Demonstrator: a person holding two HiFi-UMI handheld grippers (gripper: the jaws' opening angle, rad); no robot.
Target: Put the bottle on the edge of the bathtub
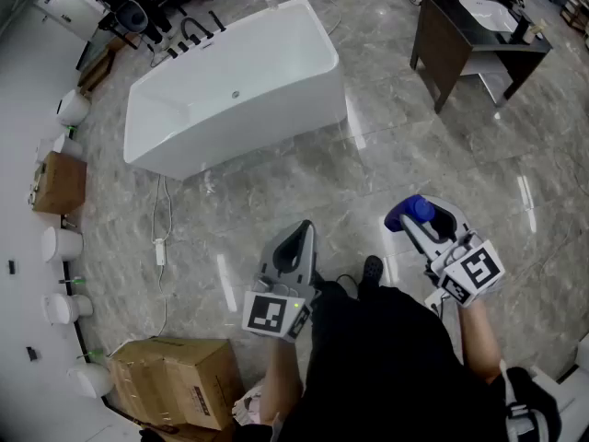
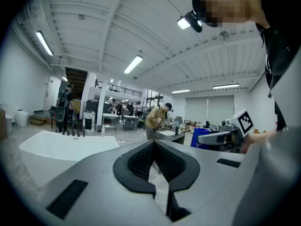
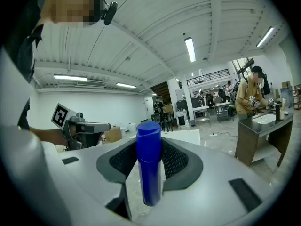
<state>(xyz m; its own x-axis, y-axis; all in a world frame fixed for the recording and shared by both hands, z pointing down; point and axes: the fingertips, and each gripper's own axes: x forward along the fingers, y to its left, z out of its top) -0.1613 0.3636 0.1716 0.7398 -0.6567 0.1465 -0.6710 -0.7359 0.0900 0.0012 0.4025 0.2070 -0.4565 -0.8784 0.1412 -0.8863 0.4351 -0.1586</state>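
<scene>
Right gripper (image 1: pixel 421 217) pinches blue bottle (image 3: pixel 149 164) upright, well short of bathtub (image 1: pixel 230 90). Left gripper (image 1: pixel 302 230) has its 2 jaws pressed together, nothing between.

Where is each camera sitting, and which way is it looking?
Head view: on the person's head, facing steeply down: floor, bathtub, forearms, left gripper, right gripper.
Left gripper view: rides the left gripper, facing the bathtub along shut, empty fingers; person's torso at right.
Right gripper view: rides the right gripper, facing along fingers clamping the blue bottle; torso at left.
Shared: each gripper view shows the other gripper; head and left gripper views show the bathtub.
</scene>
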